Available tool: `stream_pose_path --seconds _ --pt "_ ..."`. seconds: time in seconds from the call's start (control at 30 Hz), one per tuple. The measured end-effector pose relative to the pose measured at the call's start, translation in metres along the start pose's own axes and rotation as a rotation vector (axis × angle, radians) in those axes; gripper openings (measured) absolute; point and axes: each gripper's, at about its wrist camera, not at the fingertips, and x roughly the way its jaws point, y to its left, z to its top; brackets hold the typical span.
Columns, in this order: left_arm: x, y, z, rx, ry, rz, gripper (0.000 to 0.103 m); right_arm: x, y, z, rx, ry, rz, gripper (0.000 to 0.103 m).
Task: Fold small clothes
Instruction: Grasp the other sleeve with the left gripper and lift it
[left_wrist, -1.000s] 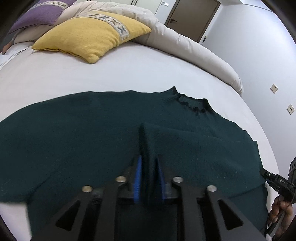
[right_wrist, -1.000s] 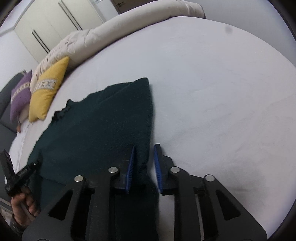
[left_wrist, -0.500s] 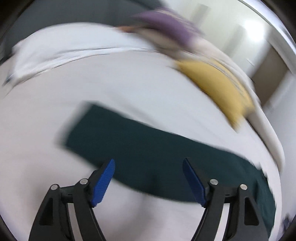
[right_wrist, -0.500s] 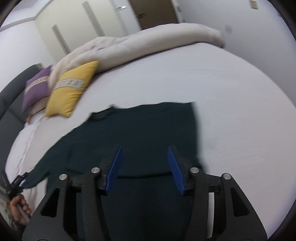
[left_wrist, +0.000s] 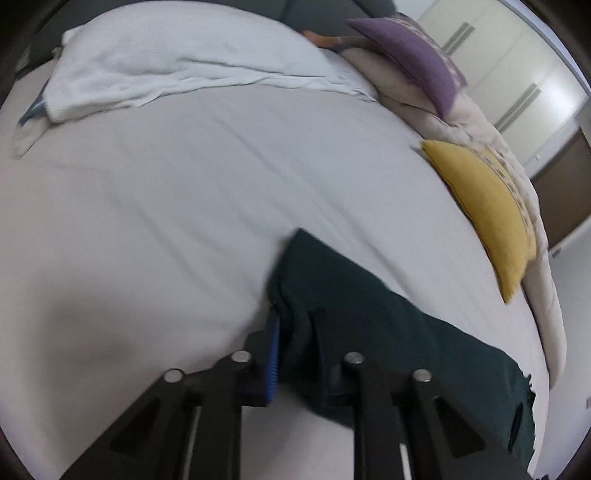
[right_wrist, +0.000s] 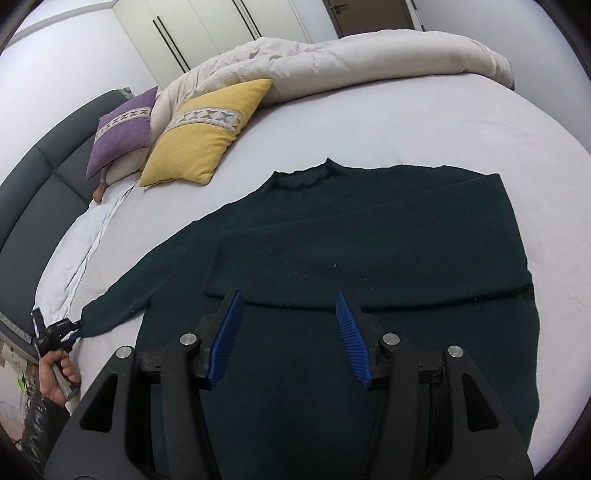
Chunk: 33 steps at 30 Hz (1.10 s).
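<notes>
A dark green sweater (right_wrist: 369, 236) lies flat on the white bed, neck toward the pillows. Its right sleeve is folded across the chest; its left sleeve (right_wrist: 125, 291) stretches out to the left. My left gripper (left_wrist: 295, 332) is shut on the cuff of that left sleeve (left_wrist: 306, 295); it also shows in the right wrist view (right_wrist: 61, 328) at the sleeve's end. My right gripper (right_wrist: 288, 332) is open and empty, hovering over the sweater's lower body.
A yellow cushion (right_wrist: 203, 133) and a purple cushion (right_wrist: 122, 129) lie at the head of the bed beside a rolled beige duvet (right_wrist: 351, 62). A white towel (left_wrist: 166, 59) lies beyond the sleeve. The bed edge runs close on the left.
My left gripper let go of the folded right sleeve, swung left and closed on the left sleeve's cuff. My right gripper opened and pulled back over the sweater's body.
</notes>
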Motion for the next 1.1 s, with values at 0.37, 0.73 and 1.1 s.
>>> stream_pose_path --seconds 0.37,0.73,1.1 --pt "-0.074 -0.206 -0.091 0.364 -0.050 -0.296 0.011 -0.013 -0.045 -0.020 0.088 -0.005 -0.002 0.050" --pt "-0.011 -0.350 -0.287 0.665 0.216 -0.399 0.018 -0.006 -0.095 -0.043 0.182 0.035 -0.023 0.050" --pt "-0.072 -0.262 -0.211 0.555 0.047 -0.431 0.071 0.046 -0.023 -0.025 0.076 0.093 0.080 0.063"
